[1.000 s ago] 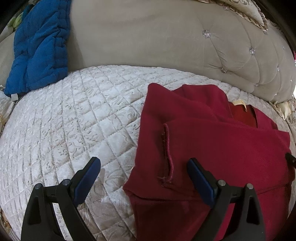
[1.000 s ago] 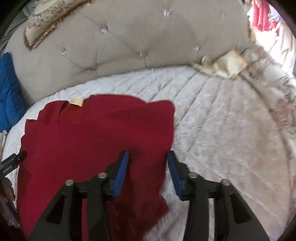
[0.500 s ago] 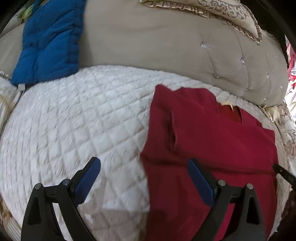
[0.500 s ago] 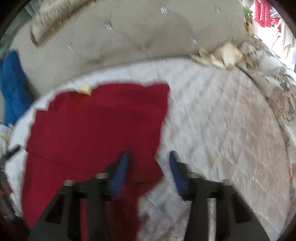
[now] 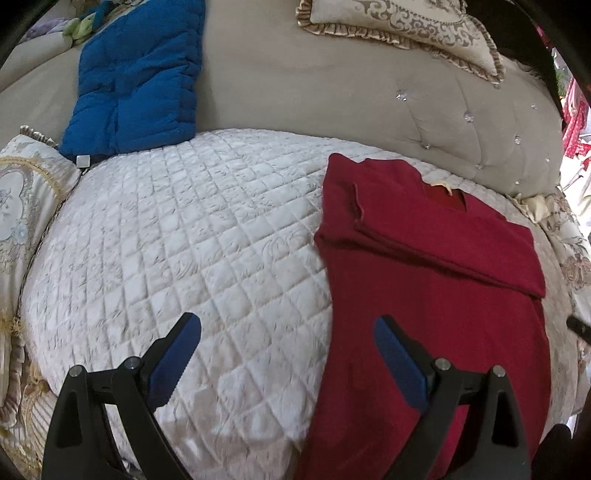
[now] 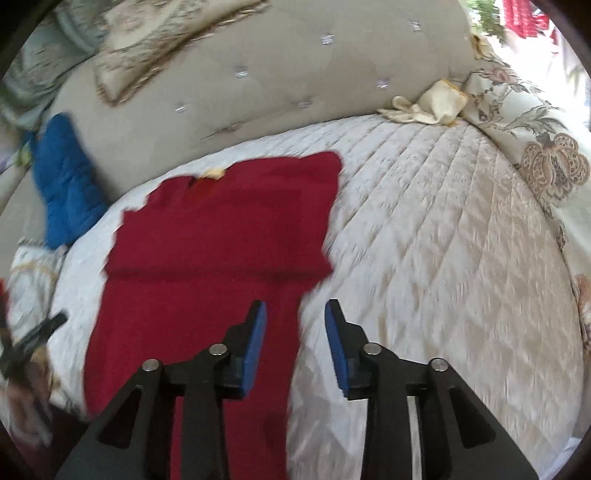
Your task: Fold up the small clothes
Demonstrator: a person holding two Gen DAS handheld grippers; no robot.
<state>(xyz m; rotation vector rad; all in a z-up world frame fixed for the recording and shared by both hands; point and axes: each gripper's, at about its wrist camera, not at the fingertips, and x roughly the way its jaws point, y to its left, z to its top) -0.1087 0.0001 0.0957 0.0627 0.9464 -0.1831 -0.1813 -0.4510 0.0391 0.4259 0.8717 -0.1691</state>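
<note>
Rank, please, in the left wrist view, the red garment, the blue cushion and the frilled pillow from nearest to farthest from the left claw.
1. Red garment: right, under the left claw's right finger.
2. Blue cushion: upper left, against the backrest.
3. Frilled pillow: top right, on the backrest.

left gripper (image 5: 286, 347): jaws wide, empty | right gripper (image 6: 293, 332): just opening, empty
</note>
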